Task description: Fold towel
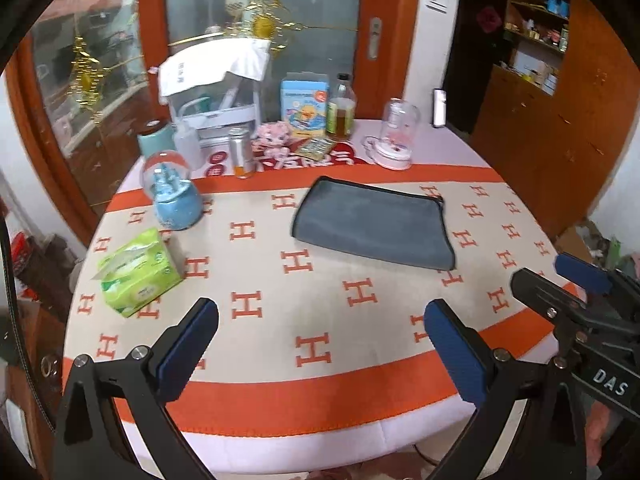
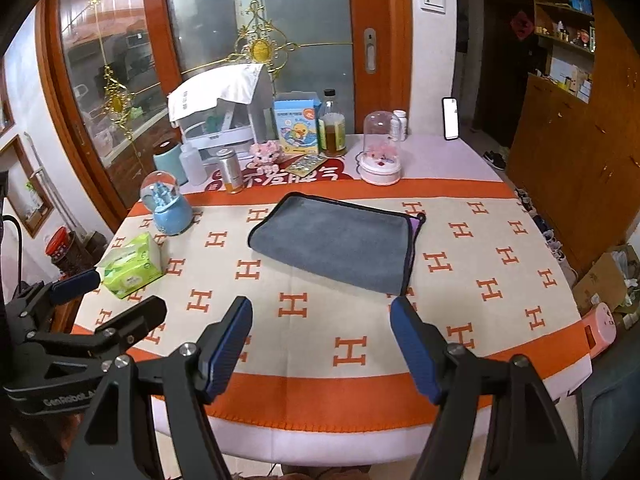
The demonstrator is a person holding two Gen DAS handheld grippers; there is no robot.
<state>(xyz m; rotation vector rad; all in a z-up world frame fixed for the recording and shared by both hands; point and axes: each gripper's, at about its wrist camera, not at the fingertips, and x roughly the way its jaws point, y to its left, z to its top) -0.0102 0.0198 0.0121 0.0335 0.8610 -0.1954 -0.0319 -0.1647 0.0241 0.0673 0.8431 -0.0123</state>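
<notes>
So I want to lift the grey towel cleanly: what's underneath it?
The grey towel lies flat on the orange-and-cream H-patterned cloth. A purple layer peeks out at its far right corner. Anything else beneath is covered.

towel (image 1: 372,224) folded, flat on table (image 1: 280,396) | left gripper (image 1: 320,344) jaws apart

Cloth bare btwn fingers (image 2: 228,344) & towel (image 2: 336,244); tissue pack (image 2: 130,266) left.

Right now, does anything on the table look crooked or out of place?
Only small things. The towel lies askew to the cloth's stripes, with a purple layer peeking out at its right corner. Nothing looks spilled or damaged.
</notes>
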